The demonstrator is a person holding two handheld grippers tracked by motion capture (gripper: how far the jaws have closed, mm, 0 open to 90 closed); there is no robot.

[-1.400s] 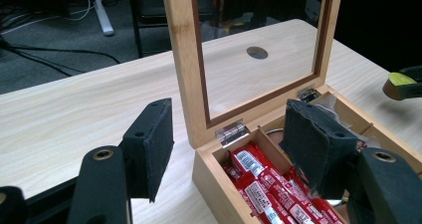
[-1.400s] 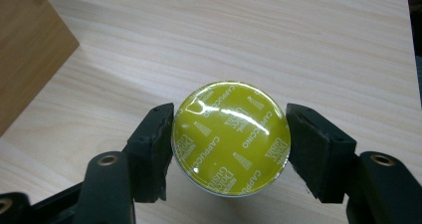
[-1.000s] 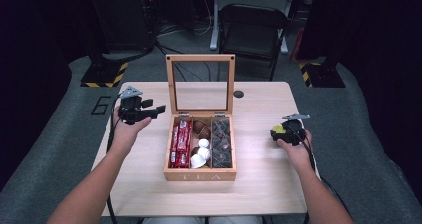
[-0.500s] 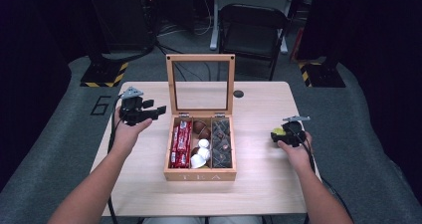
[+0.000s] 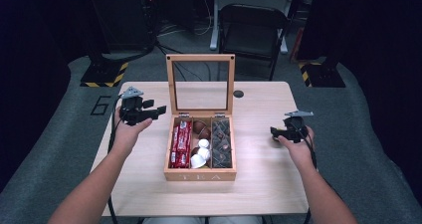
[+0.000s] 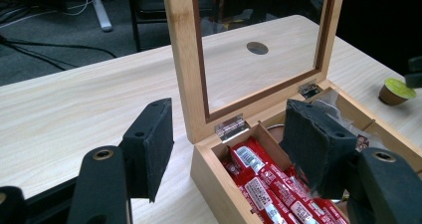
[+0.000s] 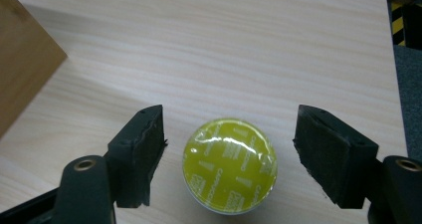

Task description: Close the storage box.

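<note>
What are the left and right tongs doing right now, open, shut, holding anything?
Left tongs: open, empty, at the tea box's back left corner.
Right tongs: open, straddling the yellow-lidded capsule on the table, not gripping it.

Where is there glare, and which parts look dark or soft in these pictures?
Right gripper view: white glare streaks on the yellow capsule lid. Left gripper view: the near jaws look soft, the box lid sharper. High view: the table is lit, its surroundings nearly black.
</note>
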